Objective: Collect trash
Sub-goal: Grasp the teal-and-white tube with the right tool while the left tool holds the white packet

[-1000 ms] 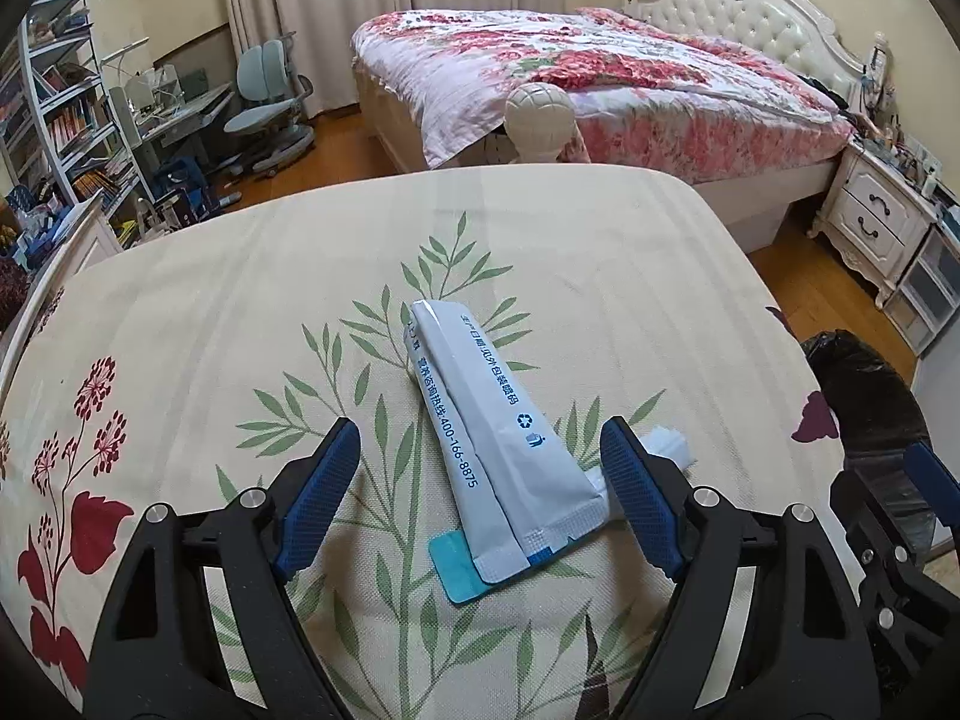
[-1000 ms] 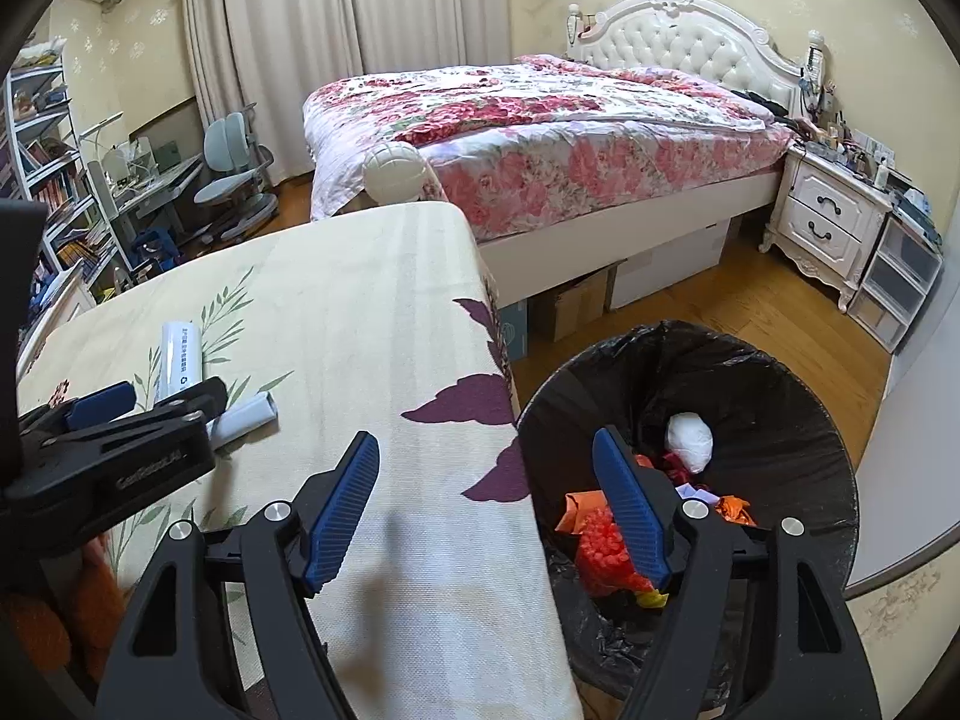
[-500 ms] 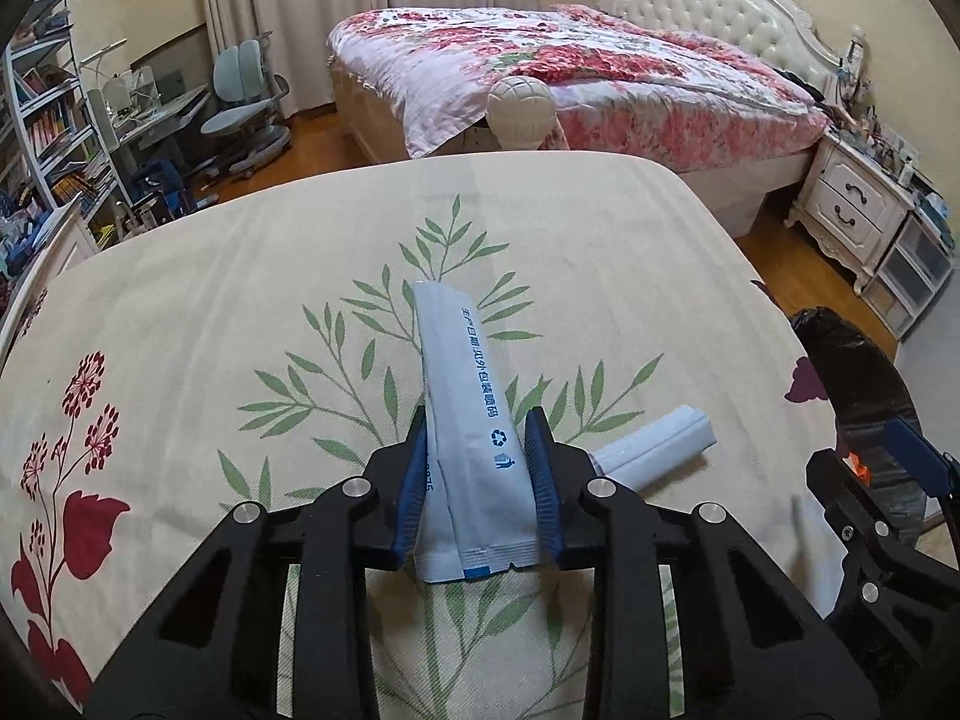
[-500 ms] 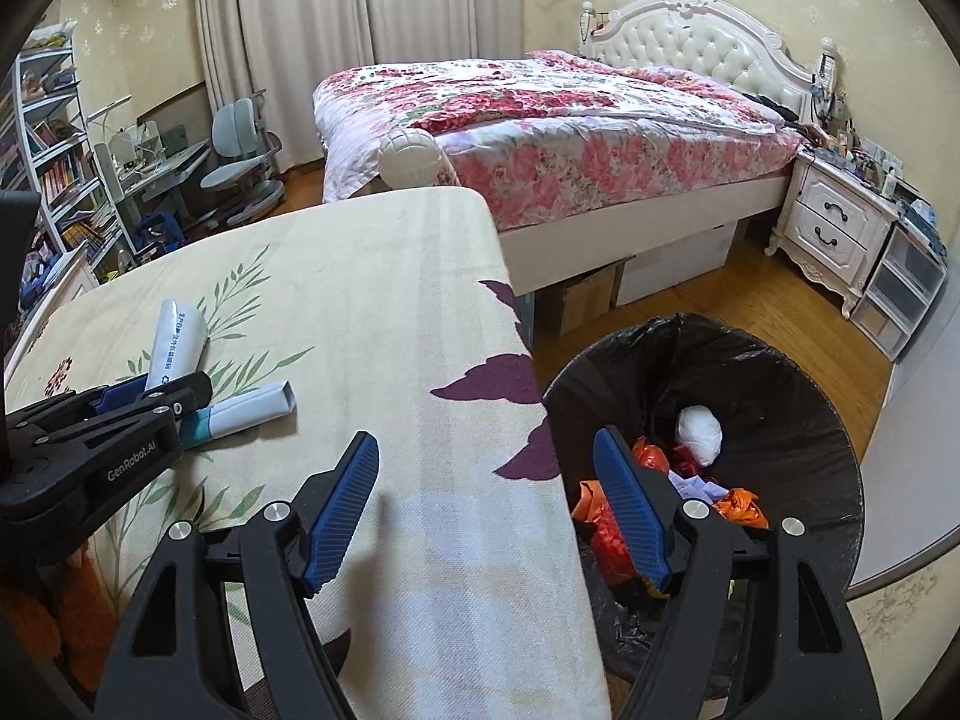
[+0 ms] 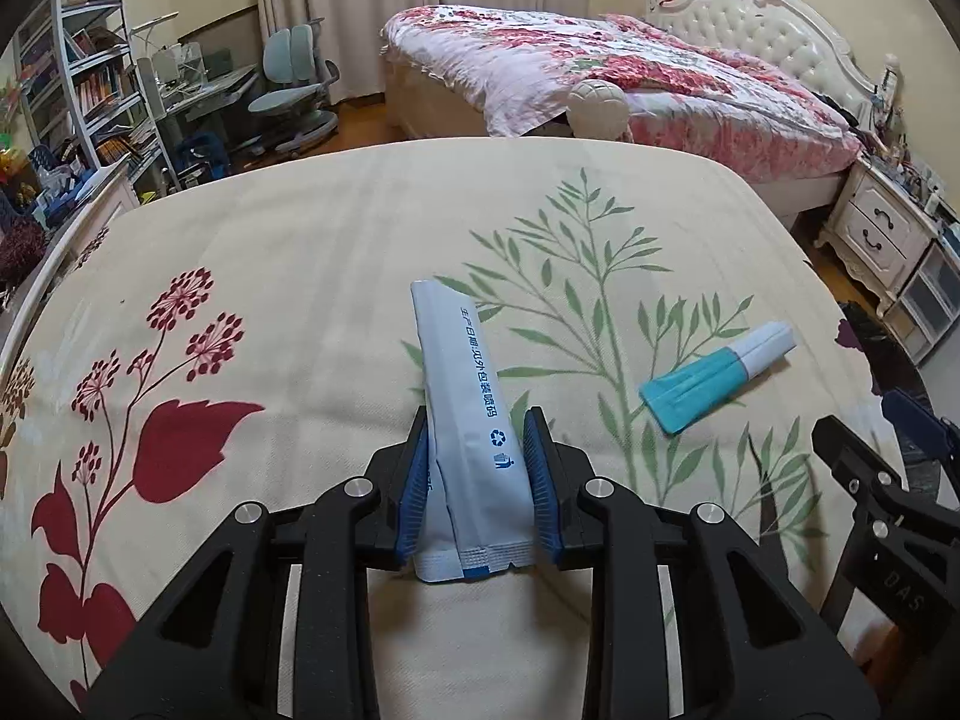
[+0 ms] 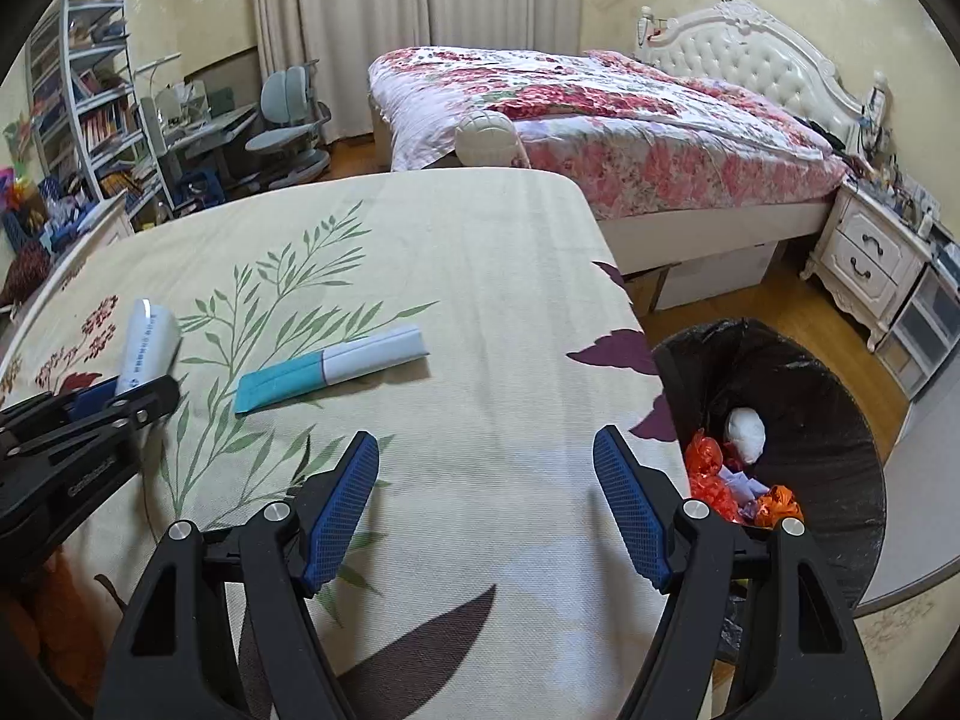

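left hand-held gripper [image 5: 478,478] clenched on glossy grey sachet [image 5: 469,420], right hand-held gripper [image 6: 486,504] spread wide over woven floral cloth [image 6: 480,276]

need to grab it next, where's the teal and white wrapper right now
The teal and white wrapper lies flat on the flowered table cover, between the left gripper and the trash bin.

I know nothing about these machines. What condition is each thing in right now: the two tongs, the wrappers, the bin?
Left tongs: shut on the white packet.
White packet: clamped between the pads, lifted off the cloth.
Right tongs: open, holding nothing.
Teal and white wrapper: lying flat on the tablecloth, untouched.
Trash bin: open, lined with a black bag, partly filled.
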